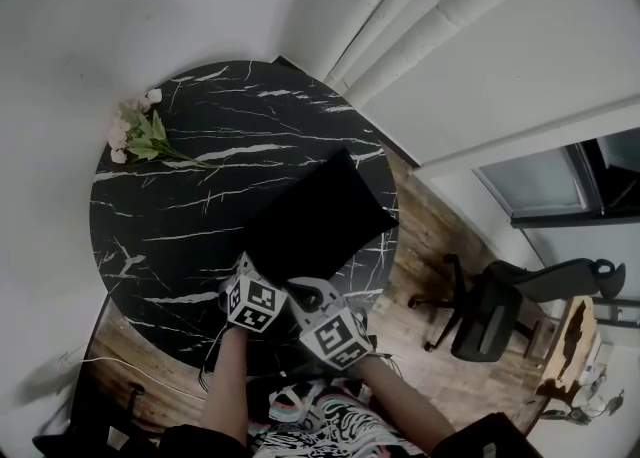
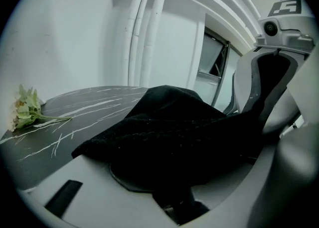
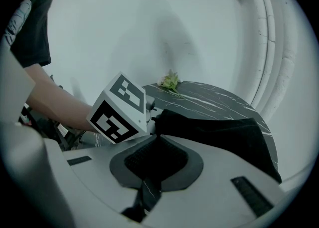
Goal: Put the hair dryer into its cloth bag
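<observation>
A black cloth bag (image 1: 318, 214) lies on the round black marble table (image 1: 170, 216), right of its middle. Both grippers sit side by side at the bag's near edge. My left gripper (image 1: 243, 271) has the bag's cloth (image 2: 169, 127) bunched between its jaws and is shut on it. Just to its right, my right gripper (image 1: 310, 293) is shut with the bag's edge (image 3: 199, 130) at its tips. The left gripper's marker cube (image 3: 119, 110) shows close by in the right gripper view. No hair dryer is in view; the bag bulges a little, and its inside is hidden.
A small sprig of pale flowers (image 1: 135, 131) lies at the table's far left edge. White walls and pipes (image 1: 420, 16) stand behind the table. A black office chair (image 1: 495, 311) is on the wooden floor to the right.
</observation>
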Demonstrator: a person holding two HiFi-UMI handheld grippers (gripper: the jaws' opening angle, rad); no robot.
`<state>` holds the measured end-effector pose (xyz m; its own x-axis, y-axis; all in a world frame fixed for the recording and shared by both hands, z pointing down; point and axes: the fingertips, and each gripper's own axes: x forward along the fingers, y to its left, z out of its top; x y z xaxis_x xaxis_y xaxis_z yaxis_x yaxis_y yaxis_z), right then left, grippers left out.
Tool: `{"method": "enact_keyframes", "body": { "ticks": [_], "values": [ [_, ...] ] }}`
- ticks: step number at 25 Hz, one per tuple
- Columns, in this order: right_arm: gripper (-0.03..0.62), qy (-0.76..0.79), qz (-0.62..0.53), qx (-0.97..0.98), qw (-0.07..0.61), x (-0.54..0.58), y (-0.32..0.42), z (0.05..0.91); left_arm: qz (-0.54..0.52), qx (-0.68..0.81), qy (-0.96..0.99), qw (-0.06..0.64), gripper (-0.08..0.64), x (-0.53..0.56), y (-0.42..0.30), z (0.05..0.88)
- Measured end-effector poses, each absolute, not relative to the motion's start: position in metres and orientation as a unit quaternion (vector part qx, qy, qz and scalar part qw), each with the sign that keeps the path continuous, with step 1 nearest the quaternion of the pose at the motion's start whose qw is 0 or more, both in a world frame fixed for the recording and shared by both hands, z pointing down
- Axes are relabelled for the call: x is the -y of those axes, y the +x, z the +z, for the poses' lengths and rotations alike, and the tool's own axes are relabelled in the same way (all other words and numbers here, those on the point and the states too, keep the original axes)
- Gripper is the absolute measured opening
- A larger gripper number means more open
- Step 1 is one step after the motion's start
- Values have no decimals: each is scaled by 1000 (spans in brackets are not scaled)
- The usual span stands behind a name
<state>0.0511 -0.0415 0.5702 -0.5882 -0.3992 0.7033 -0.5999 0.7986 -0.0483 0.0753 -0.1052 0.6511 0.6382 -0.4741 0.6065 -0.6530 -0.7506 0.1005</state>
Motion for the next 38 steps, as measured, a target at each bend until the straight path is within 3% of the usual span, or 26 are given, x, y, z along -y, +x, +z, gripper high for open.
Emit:
{"method": "enact_keyframes", "body": {
  "ticks": [8,12,17,38],
  "values": [
    [28,293,143,876,356,43,53,574,282,317,892,154,121,103,77,650],
    [28,297,148,877,349,45,50,572,262,315,896,170,235,102,78,647],
    [28,291,145,876,355,43,46,572,274,313,894,164,284,100,72,648],
    [28,297,159,875,349,40,37,572,259,376,875,161,319,99,-16,636]
  ]
}}
